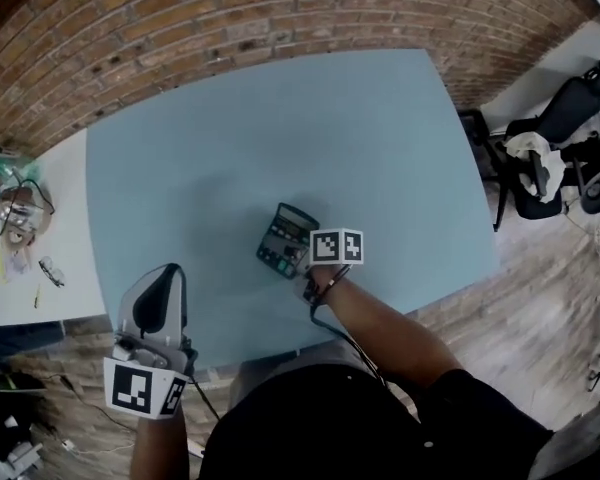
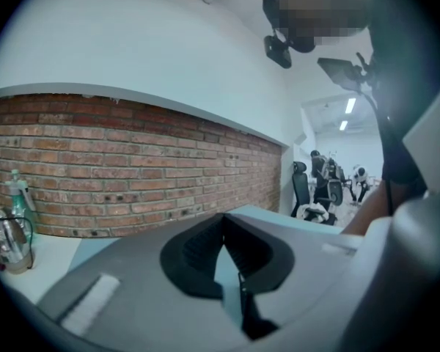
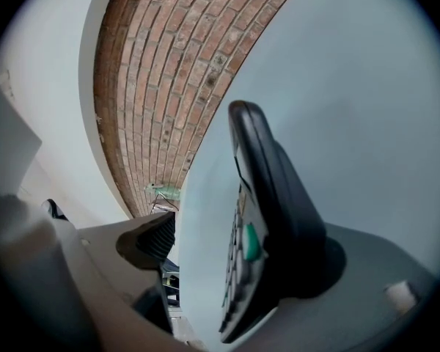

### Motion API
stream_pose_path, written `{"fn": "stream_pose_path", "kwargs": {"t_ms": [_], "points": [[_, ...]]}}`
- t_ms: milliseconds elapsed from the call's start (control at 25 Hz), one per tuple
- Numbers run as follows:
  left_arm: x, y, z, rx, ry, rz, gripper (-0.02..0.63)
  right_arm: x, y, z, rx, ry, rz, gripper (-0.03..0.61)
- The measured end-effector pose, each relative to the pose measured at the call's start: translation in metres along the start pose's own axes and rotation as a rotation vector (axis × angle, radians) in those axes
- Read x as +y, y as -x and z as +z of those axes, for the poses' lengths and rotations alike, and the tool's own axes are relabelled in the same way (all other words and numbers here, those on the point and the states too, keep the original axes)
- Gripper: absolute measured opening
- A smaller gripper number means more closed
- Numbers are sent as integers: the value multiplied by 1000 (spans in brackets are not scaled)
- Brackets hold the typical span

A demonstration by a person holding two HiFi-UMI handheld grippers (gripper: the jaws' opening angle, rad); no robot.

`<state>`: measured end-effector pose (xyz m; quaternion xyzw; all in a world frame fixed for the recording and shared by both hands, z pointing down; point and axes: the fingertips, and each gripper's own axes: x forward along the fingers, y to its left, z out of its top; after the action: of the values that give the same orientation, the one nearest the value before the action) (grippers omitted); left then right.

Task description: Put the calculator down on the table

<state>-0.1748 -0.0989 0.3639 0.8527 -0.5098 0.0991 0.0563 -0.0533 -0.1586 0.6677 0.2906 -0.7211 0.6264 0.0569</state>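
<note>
Now | calculator (image 1: pixel 288 240) lies on blue table (image 1: pixel 230 148), long axis pointing away from right gripper (image 1: pixel 310 266) | its jaws wide apart, near end between, unclamped | left gripper (image 1: pixel 158 298) closed, farther.

Dark calculator (image 1: pixel 285 240), pale-blue table (image 1: pixel 280 128)

Head view looks down; all three share the table (image 1: pixel 280 128).
</note>
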Motion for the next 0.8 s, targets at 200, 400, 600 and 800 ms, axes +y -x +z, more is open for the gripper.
{"fn": "stream_pose_path", "kwargs": {"t_ms": [200,400,600,800], "points": [[-9,-1,-1,-8,21,-15,2,-2,6,-1,-2,-12,-15,439],[-10,1,-5,-10,28,-3,2,-2,7,-4,3,-7,-39,443],[-23,-1,-2,-25,31,-12,2,-5,18,-6,24,-1,-57,456],[-22,2,-3,-27,26,-7,2,-8,22,-8,42,8,-88,462]]}}
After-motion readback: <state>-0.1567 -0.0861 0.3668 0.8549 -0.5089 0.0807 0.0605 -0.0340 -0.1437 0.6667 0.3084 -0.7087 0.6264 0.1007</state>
